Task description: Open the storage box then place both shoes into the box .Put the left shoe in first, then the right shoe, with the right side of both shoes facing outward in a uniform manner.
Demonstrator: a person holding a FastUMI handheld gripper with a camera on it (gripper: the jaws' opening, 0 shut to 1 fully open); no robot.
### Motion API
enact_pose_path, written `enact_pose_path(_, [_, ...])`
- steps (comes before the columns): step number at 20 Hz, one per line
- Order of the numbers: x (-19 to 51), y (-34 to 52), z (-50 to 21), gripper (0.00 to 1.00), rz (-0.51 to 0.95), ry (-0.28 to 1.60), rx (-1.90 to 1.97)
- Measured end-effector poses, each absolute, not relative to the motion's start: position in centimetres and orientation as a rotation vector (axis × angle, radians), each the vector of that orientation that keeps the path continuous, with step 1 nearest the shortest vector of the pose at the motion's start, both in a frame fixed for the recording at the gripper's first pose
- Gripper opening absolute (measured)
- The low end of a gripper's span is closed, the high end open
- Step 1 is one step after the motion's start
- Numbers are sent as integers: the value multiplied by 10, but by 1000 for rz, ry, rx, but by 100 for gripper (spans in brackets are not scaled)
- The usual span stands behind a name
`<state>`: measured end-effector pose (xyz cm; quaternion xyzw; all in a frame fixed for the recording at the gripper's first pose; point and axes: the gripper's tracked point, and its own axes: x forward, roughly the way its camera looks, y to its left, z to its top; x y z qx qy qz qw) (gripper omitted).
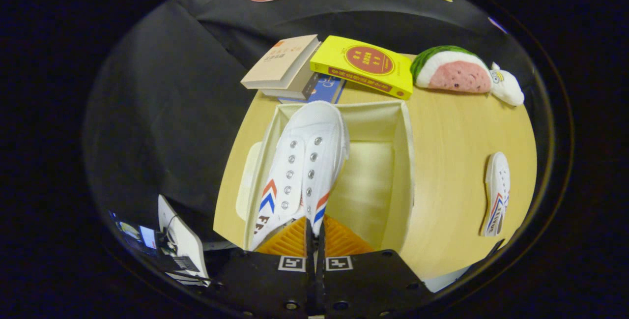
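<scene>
A white shoe (300,161) is clamped at its heel by the gripper (314,233) and held over the open storage box (400,161). The second shoe (496,193) is seen lying on the bench (452,137), well apart from the box.

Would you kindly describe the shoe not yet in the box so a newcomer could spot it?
On the round wooden table, look beyond the open storage box, away from the gripper clamping the other shoe. The loose shoe lies alone below the watermelon plush.

One fisheye view rides the gripper (314,233), looking steeply down along its closed-together fingers, close above the open box (373,181) on a table (452,171).
</scene>
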<state>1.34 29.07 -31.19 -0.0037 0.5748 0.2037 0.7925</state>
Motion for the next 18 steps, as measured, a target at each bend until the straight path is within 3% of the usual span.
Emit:
enact_pose_path(9, [23,307,-383,0,376,1291,-109])
enact_pose_path(16, [22,320,-418,0,448,1345,-193])
enact_pose_path(18, [22,320,-417,4,488,1352,-180])
